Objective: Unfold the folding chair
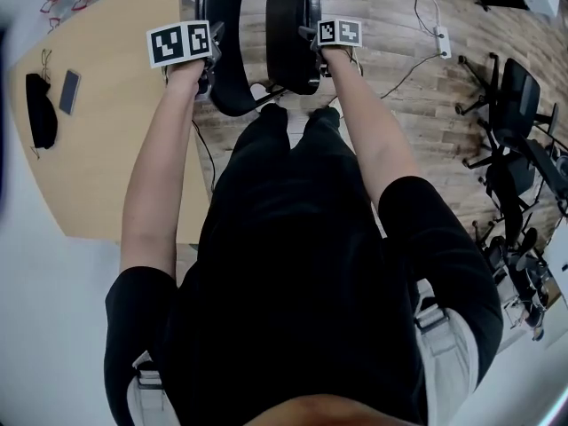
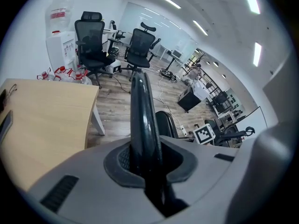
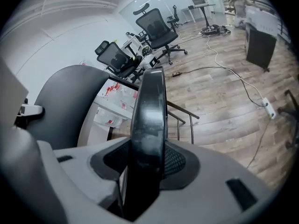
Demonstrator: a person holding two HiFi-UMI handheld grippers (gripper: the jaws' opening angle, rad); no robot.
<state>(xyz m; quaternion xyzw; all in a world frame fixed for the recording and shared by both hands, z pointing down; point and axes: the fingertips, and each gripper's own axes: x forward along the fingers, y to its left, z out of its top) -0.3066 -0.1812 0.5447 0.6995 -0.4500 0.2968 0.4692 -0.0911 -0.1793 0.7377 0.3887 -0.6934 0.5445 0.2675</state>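
We stand on a wood-plank floor (image 1: pixel 399 78) with a pale tabletop (image 1: pixel 106 140) just to our left and office chairs (image 1: pixel 519 96) well off to the right. The folding chair (image 1: pixel 293 51) is upright on the floor directly in front of our legs, its two black panels close together and apart only by a narrow gap, so we judge the unfolding hardly begun.

The thin curved panel (image 1: pixel 229 78) is on the left and the thicker padded panel (image 1: pixel 291 16) on the right. Our left tool (image 2: pixel 145 164) is pressed together on the upper edge of the thin panel, and its pads grip that edge on both sides. Our right tool (image 3: pixel 147 171) is clamped on the rim of the padded panel, its jaws held partly apart by that thickness.

The risks we see:
- The thin edge could slide out of the left tool as we pull the panels apart, since the pads hold only a narrow, smooth rim.
- The chair could tip or skate on the floor, because nothing but our two grips steadies it.
- The curved panel could swing into the tabletop edge, where a phone (image 1: pixel 69 91) lies.
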